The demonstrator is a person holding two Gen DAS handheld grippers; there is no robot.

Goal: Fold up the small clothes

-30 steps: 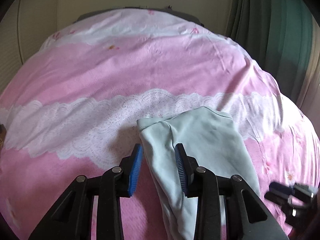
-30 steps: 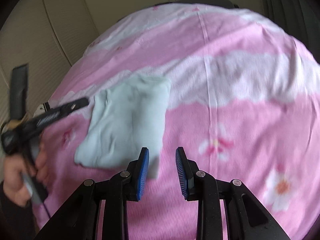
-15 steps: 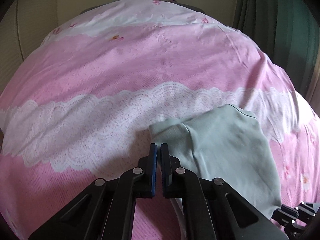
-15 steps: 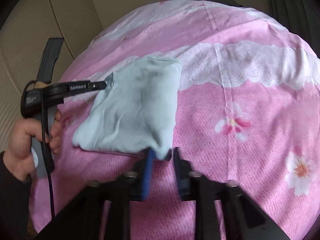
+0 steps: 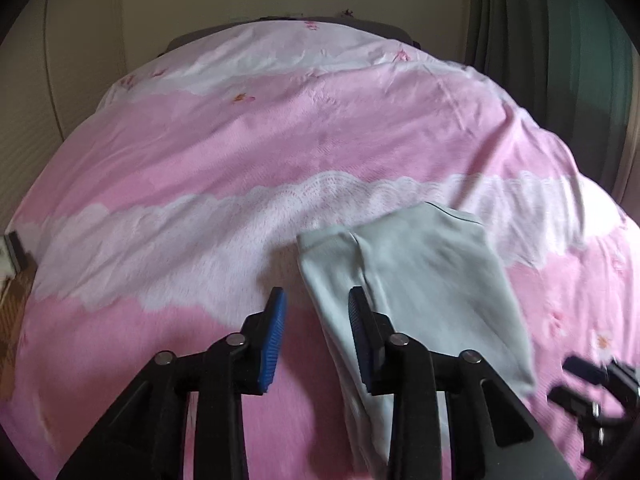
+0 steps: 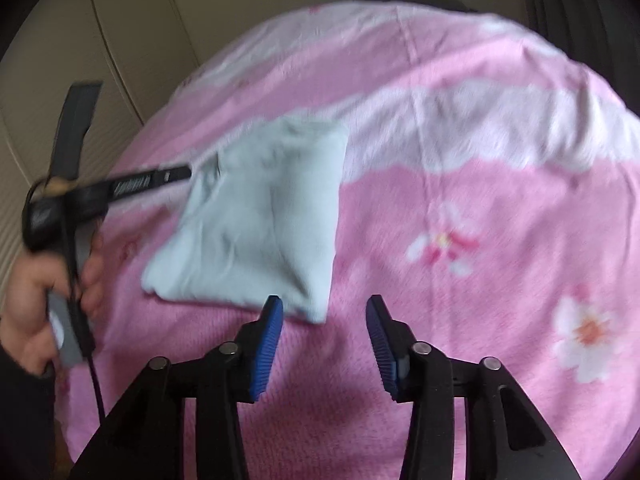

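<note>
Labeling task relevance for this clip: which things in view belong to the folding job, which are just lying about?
Job:
light blue garment
left gripper, open
right gripper, open

Lying about:
pink floral bedspread
green curtain

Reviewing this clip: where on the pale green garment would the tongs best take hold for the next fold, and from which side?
Probably the near corners of the pale green garment: it lies flat and already folded on the pink bedspread, edges exposed. The left tongs and right tongs, both open, each sit by a near corner, so pinch from the near side.
</note>
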